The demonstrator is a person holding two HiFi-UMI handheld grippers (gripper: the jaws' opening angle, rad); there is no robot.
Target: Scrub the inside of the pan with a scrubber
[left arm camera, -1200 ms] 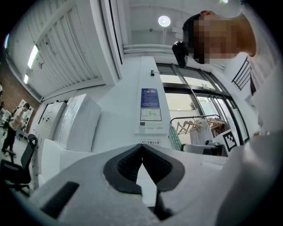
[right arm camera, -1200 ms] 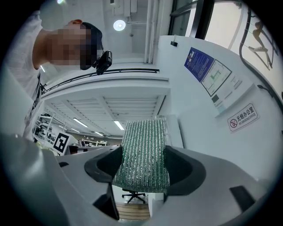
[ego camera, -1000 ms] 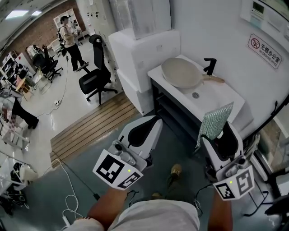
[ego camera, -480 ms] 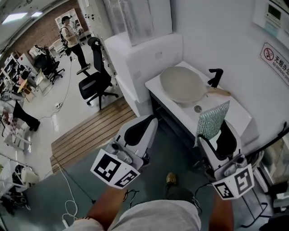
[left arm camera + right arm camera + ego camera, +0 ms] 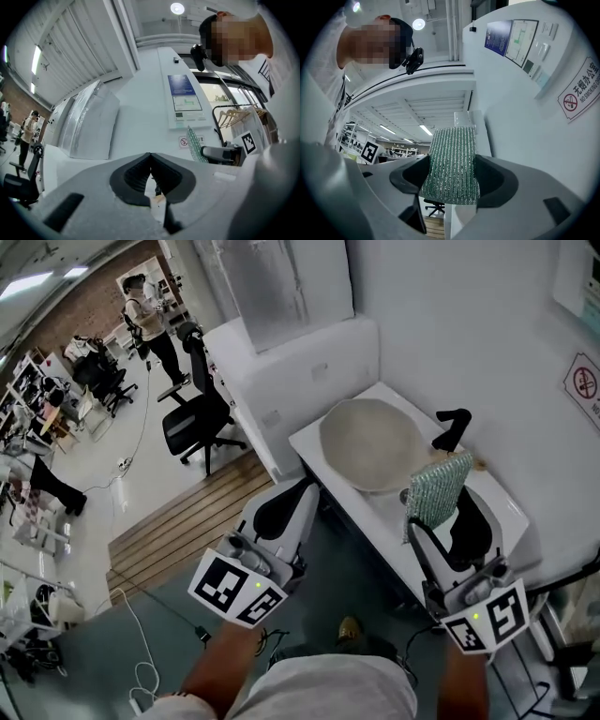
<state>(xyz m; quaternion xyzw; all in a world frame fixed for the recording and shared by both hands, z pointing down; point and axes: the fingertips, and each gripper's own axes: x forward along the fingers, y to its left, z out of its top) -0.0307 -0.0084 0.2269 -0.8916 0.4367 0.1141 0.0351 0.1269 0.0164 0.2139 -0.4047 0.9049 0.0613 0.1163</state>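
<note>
A beige pan point(image 5: 370, 443) lies on the white sink counter point(image 5: 509, 512), its wooden handle mostly hidden behind the scrubber. My right gripper point(image 5: 433, 521) is shut on a green and silver scrubber point(image 5: 436, 488), which stands upright just short of the pan's right rim. In the right gripper view the scrubber point(image 5: 452, 164) fills the gap between the jaws of that gripper point(image 5: 452, 180). My left gripper point(image 5: 305, 487) is shut with nothing in it, at the counter's near left edge; its tips point(image 5: 150, 155) meet. The scrubber point(image 5: 196, 147) also shows at the right of the left gripper view.
A black faucet point(image 5: 453, 425) stands behind the pan. White foam blocks point(image 5: 300, 362) stack against the counter's left side. A wooden pallet floor point(image 5: 187, 512), an office chair point(image 5: 197, 413) and a person point(image 5: 145, 315) are off to the left. A warning sign point(image 5: 586, 385) hangs on the wall.
Both grippers have come closer to the sink together, the scrubber still held. The pan now lies just ahead of them instead of farther off.
</note>
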